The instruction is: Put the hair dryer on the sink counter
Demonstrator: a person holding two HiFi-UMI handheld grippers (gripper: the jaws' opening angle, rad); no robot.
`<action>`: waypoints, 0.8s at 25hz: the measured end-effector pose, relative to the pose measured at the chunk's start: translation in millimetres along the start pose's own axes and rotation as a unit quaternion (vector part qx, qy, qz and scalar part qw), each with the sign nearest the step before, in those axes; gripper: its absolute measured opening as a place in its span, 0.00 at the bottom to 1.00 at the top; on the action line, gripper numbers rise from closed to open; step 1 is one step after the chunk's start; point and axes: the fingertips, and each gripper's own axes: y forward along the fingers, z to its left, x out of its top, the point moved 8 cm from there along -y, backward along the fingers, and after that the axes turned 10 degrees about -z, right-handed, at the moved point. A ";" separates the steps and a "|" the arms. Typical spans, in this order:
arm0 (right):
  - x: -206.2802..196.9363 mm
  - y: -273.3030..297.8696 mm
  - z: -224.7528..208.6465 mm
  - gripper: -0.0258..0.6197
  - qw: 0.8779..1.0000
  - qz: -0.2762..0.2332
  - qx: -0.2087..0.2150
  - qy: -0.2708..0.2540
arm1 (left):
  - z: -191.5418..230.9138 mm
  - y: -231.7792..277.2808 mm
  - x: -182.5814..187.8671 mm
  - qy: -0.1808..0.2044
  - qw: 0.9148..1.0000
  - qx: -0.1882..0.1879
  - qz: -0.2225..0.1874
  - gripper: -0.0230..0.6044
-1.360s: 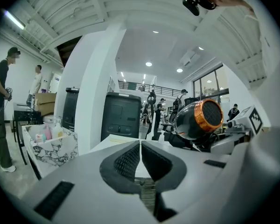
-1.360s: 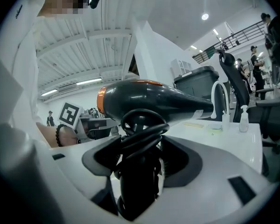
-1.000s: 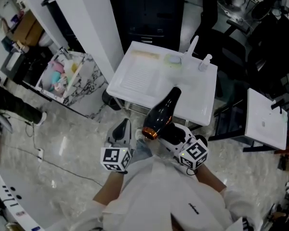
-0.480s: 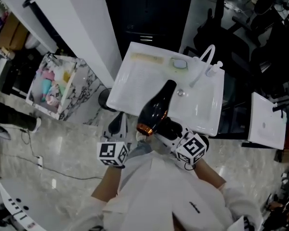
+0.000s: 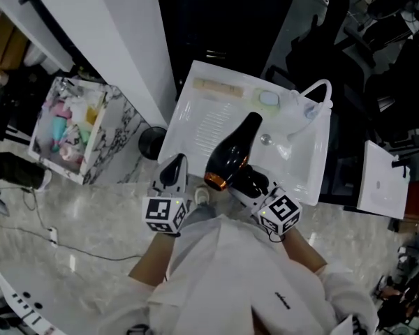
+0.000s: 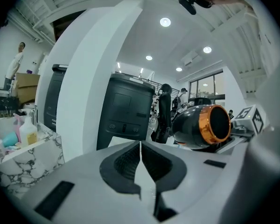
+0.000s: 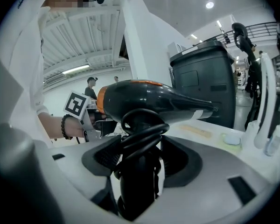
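My right gripper (image 5: 255, 185) (image 7: 137, 160) is shut on the handle of a black hair dryer (image 5: 230, 157) (image 7: 149, 101) with an orange rear ring; its cord is wound round the handle. The dryer hangs over the near edge of the white sink counter (image 5: 202, 117), nozzle pointing away toward the basin. In the left gripper view the dryer (image 6: 203, 127) shows at right, rear ring toward the camera. My left gripper (image 5: 174, 173) (image 6: 140, 162) is shut and empty, just left of the dryer and short of the counter's near edge.
A white faucet (image 5: 314, 93) and a soap dish (image 5: 269, 98) sit at the counter's back. A marble-patterned bin (image 5: 66, 128) of bottles stands on the floor at left, beside a white pillar (image 5: 126, 40). A small round black thing (image 5: 152, 142) sits by the counter's left corner.
The view has shifted closer to the sink counter. The dryer, still held, now reaches further over the counter's near edge. Both grippers keep their states.
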 end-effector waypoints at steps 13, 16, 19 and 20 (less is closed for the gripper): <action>-18.4 44.5 -50.8 0.47 0.999 0.036 0.017 0.004 | 22.1 39.9 -15.9 -0.010 0.999 0.005 0.031 0.09; -20.4 53.0 -61.2 0.47 0.999 0.042 0.027 0.008 | 24.6 50.6 -20.5 -0.025 0.999 0.012 0.041 0.09; -24.5 61.9 -70.5 0.47 0.998 0.047 0.034 0.013 | 28.2 62.8 -24.7 -0.022 0.998 0.019 0.048 0.09; -26.2 66.0 -74.5 0.47 0.998 0.049 0.034 0.014 | 30.8 68.8 -27.0 -0.020 0.998 0.020 0.051 0.09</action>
